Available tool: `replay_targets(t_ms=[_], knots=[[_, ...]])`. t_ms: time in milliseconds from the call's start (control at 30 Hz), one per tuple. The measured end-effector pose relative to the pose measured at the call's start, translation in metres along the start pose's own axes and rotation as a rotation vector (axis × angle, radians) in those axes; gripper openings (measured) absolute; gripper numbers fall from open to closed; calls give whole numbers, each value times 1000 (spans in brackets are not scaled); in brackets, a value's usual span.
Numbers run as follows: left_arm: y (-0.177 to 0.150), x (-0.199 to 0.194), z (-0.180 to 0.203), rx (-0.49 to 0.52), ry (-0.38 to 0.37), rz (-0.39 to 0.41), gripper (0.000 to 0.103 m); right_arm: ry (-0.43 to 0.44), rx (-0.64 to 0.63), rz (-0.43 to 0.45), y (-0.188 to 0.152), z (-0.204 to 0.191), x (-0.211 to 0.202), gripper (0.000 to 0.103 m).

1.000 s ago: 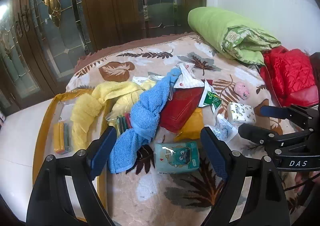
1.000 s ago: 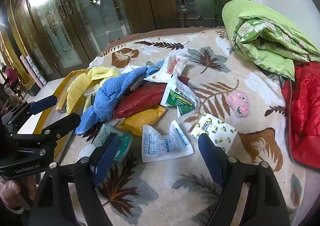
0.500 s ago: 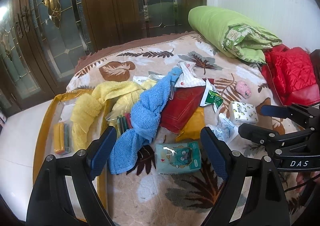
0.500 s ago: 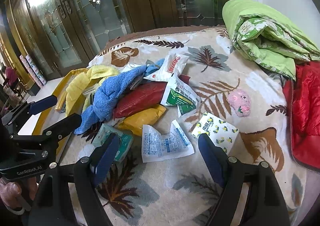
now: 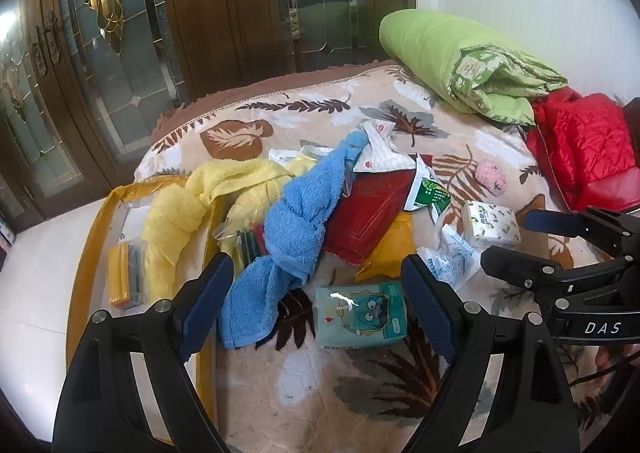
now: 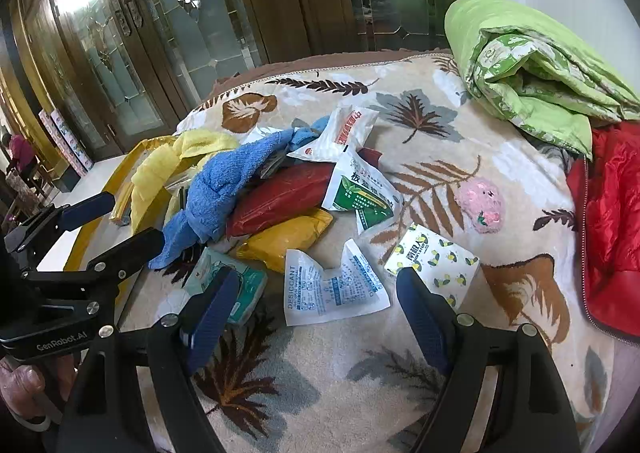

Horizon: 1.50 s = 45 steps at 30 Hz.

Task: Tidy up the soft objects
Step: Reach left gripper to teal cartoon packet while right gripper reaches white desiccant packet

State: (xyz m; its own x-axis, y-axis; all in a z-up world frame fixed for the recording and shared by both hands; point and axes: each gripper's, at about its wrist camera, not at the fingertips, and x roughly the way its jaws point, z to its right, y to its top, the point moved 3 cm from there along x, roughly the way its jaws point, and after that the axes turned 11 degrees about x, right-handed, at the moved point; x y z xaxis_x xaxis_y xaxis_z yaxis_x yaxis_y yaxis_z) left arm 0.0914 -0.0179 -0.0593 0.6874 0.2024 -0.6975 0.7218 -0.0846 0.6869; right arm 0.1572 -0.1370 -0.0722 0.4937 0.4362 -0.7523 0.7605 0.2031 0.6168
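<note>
Soft objects (image 5: 296, 221) pretty much all still piled mid-bed on the leaf blanket (image 5: 360, 393), barely sorted. Yellow towel (image 5: 180, 213) draped over the yellow-trimmed bag (image 5: 90, 237). Left gripper (image 5: 316, 293) and right gripper (image 6: 316, 305) both wide, holding nothing.

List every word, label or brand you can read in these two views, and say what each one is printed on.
"DAS": on the right gripper.
"GenRobot.AI": on the left gripper.
"DESICCANT": on the white sachet; its small blue print is unreadable.
Green-and-white sachet: Chinese print, too blurred to quote.
Lemon tissue pack: Chinese characters, too small.
White-and-red packet: red lettering, unreadable.
</note>
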Motion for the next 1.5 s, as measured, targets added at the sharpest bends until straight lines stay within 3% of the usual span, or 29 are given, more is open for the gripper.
replay_targets(t_ms=[233, 300, 467, 600, 733, 867, 967, 1167, 1200, 1233, 1300, 1500], knots=[[-2, 3, -1, -2, 1, -12, 86, -3, -3, -6, -1, 1, 2, 82], [-4, 11, -2, -8, -6, -46, 86, -16, -11, -18, -1, 2, 7, 82], [-23, 61, -5, -68, -68, -299, 86, -98, 1, -86, -5, 17, 35, 82], [-37, 86, -8, -131, -158, -423, 86, -71, 34, -143, -3, 24, 53, 82], [-43, 101, -4, -139, -209, -503, 86, -75, -41, -209, -5, 17, 75, 82], [-33, 104, 6, -59, -159, -520, 86, -67, -63, -234, -4, 12, 92, 82], [-29, 106, 10, -57, -193, -542, 86, -43, -25, -265, -1, 16, 99, 82], [-32, 104, 18, 6, -179, -567, 86, -80, -77, -300, -2, 12, 103, 76], [-30, 103, 21, 14, -182, -563, 83, -87, -83, -300, -2, 13, 102, 74], [-28, 102, 25, 20, -194, -557, 72, -94, -90, -299, -2, 12, 102, 72], [-23, 97, 32, 12, -249, -532, 61, -99, -97, -291, -1, 10, 104, 71], [-13, 83, 66, 129, -328, -510, 61, -76, -77, -302, 1, 12, 104, 71]])
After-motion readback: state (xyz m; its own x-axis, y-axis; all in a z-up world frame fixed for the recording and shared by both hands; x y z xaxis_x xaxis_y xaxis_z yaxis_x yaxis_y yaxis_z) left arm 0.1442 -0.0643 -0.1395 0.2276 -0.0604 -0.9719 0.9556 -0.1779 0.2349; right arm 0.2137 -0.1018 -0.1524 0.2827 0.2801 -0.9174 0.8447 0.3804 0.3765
